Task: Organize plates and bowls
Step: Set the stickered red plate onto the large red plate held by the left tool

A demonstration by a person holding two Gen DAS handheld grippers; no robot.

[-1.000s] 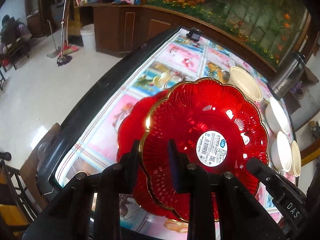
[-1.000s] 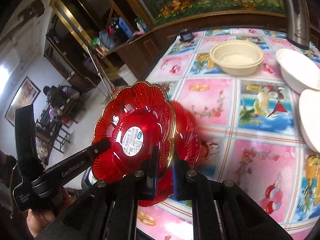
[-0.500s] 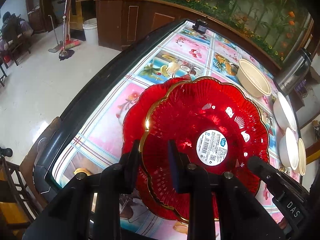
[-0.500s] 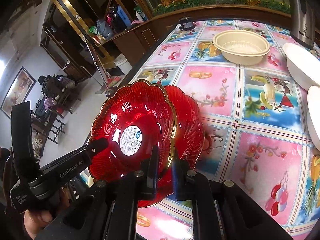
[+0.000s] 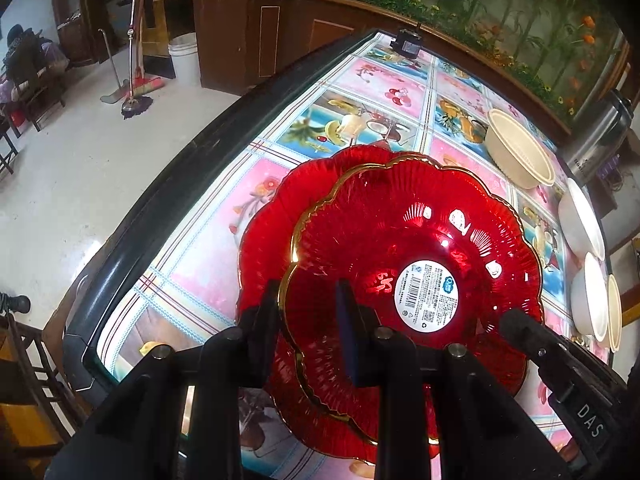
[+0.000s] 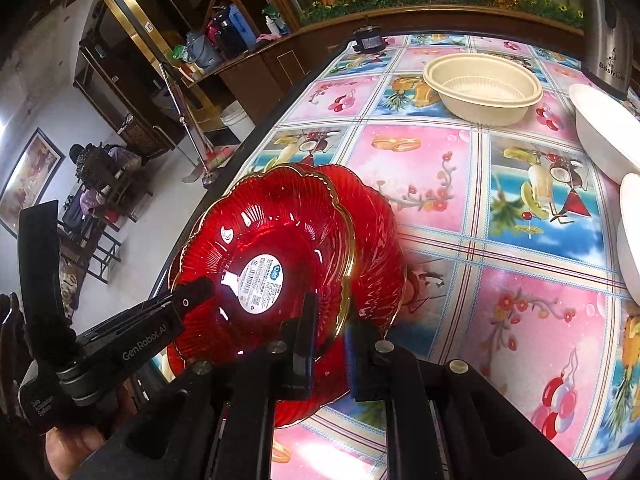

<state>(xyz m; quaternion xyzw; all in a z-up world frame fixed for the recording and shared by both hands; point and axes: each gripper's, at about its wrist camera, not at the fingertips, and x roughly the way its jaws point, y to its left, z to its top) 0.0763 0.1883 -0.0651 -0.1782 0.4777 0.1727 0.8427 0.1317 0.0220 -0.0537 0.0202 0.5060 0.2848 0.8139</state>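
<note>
red plate (image 5: pixel 416 248) clamped in both tools

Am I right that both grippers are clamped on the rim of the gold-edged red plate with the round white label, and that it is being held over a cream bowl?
Not quite: the red plate, gripped by the left gripper and right gripper, is over a second red plate, as the right wrist view shows. The cream bowl sits farther back on the table.

Your left gripper (image 5: pixel 308 320) and right gripper (image 6: pixel 330 334): black, silver screws, blue pads; white "GenRobot.AI", "DAS" lettering.
</note>
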